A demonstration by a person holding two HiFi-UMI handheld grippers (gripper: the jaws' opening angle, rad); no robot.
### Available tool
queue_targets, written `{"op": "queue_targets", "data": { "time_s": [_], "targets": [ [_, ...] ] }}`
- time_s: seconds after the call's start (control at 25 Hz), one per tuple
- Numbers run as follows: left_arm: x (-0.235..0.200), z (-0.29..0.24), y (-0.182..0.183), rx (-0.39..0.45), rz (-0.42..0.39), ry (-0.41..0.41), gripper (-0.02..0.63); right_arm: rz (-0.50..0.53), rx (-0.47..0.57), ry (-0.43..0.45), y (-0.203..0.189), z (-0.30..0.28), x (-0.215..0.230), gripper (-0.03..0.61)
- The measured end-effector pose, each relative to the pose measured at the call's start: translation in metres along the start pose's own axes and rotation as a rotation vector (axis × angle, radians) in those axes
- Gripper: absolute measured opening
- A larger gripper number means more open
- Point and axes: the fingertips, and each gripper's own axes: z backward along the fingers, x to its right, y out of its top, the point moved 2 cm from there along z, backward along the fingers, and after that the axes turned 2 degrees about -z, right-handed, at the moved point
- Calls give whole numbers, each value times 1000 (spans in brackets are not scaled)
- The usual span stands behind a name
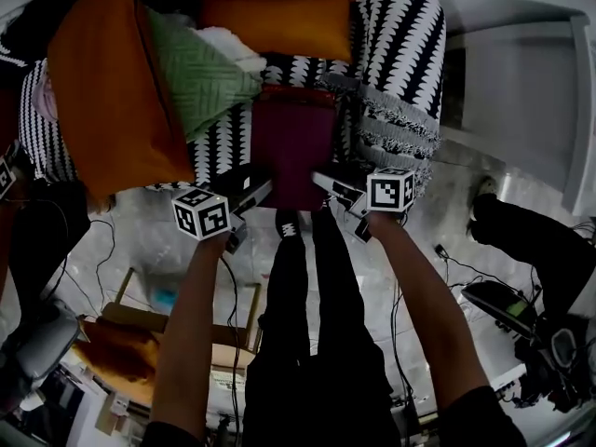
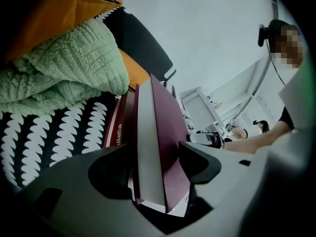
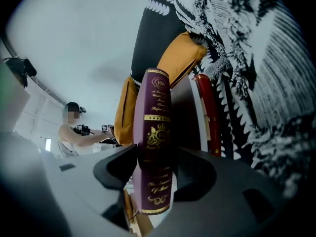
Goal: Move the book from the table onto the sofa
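A maroon hardback book [image 1: 291, 152] hangs flat between my two grippers, just over the front of the sofa seat [image 1: 223, 142] with its black-and-white throw. My left gripper [image 1: 256, 186] is shut on the page-edge side [image 2: 148, 132]. My right gripper [image 1: 328, 182] is shut on the gold-printed spine [image 3: 155, 127]. In the left gripper view the jaws [image 2: 155, 162] stand on either cover; in the right gripper view they [image 3: 154, 169] flank the spine. A red book [image 1: 298, 92] lies on the seat right behind and under the far end of the maroon one.
A green cushion [image 1: 200, 73] and a big orange cushion [image 1: 107, 82] lie left of the book, another orange cushion [image 1: 275, 21] at the back. The fringed throw [image 1: 400, 110] drapes on the right. Cables [image 1: 102, 240] and wooden furniture [image 1: 140, 324] are on the floor. Another person [image 3: 74, 127] stands far off.
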Motion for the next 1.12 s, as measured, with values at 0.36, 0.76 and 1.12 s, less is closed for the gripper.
{"op": "queue_targets", "data": {
  "time_s": [0.36, 0.76, 1.12],
  "targets": [
    [-16, -17, 6, -45, -51, 115, 291, 189, 72, -333, 19, -9, 17, 233],
    [-23, -19, 7, -135, -96, 296, 290, 263, 81, -446, 17, -8, 20, 218],
    [-13, -14, 12, -68, -85, 271, 289, 290, 123, -428, 15, 2, 12, 218]
  ]
}}
